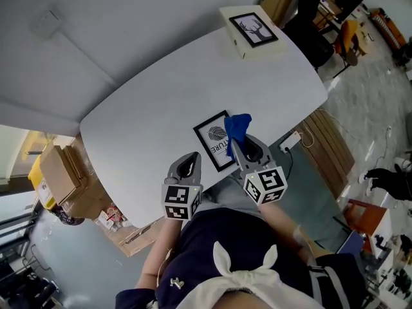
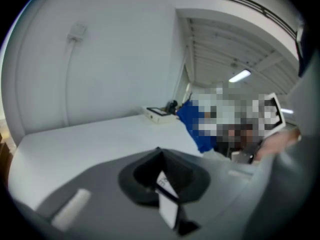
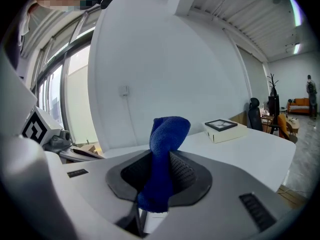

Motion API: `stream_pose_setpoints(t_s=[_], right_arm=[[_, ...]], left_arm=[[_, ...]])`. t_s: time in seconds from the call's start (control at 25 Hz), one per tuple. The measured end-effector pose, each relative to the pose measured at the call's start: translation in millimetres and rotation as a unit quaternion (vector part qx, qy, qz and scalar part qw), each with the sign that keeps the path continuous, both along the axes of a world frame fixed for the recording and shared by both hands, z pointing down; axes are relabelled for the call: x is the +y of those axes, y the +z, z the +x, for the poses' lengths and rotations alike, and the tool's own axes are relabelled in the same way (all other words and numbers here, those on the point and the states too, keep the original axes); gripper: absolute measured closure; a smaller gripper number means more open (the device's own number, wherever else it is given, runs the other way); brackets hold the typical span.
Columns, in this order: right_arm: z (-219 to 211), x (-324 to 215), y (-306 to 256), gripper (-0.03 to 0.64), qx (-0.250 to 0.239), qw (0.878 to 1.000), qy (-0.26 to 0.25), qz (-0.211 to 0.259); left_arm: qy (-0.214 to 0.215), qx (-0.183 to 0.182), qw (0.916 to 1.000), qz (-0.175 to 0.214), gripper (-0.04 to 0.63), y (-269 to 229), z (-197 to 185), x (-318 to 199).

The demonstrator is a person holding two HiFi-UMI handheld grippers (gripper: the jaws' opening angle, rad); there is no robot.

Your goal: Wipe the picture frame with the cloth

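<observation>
A blue cloth [image 3: 163,149] is gripped tight by the right tongs [image 1: 243,145], so the picking up is done. The cloth sticks up out of the tongs in a soft lump. In the head view it is seen just over the upper right side of the black picture frame [image 1: 214,141]. The frame lies flat on the white worktop [image 1: 154,108], near the worktop's lower edge, in the middle of the view. It cannot be told if the cloth is touching the frame or is held just above it. The left tongs [image 1: 188,163] are held just beside the frame's lower left side. They look closed, and nothing is seen between them. No dirt or wiped mark can be made out on the frame, so how much has been cleaned cannot be told. Most of the frame is not under the cloth, so it is judged that the wiping is mostly left to do. A second small frame [image 1: 253,29] is seen on a box [image 1: 257,49] at the upper right.
</observation>
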State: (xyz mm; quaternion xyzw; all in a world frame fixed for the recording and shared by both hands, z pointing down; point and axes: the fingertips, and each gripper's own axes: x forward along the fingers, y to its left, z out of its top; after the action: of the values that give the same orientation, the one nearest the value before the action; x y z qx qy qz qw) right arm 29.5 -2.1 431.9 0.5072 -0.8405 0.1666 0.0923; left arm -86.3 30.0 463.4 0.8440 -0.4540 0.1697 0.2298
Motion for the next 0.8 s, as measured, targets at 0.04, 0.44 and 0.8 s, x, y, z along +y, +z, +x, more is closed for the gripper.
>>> stream_pose_setpoints(t_s=[0.04,0.44,0.8], right_arm=[[0.7,-4.4,2.3,0.532,0.001,1.000,-0.006,-0.003],[0.0,-41.1,49.9,0.532,0.011,0.995,-0.065,-0.079],[3.9,-61.5,94.3,0.532,0.063,0.983,-0.118,-0.125]], left_arm=[[-0.004,-0.002,1.0000,-0.002,0.592,1.7,1.1,-3.8],[-0.041,-0.023,0.9985,-0.028,0.592,29.6,9.5,-29.3],[-0.061,-0.036,0.9957,-0.060,0.592,69.2,25.7,-31.6]])
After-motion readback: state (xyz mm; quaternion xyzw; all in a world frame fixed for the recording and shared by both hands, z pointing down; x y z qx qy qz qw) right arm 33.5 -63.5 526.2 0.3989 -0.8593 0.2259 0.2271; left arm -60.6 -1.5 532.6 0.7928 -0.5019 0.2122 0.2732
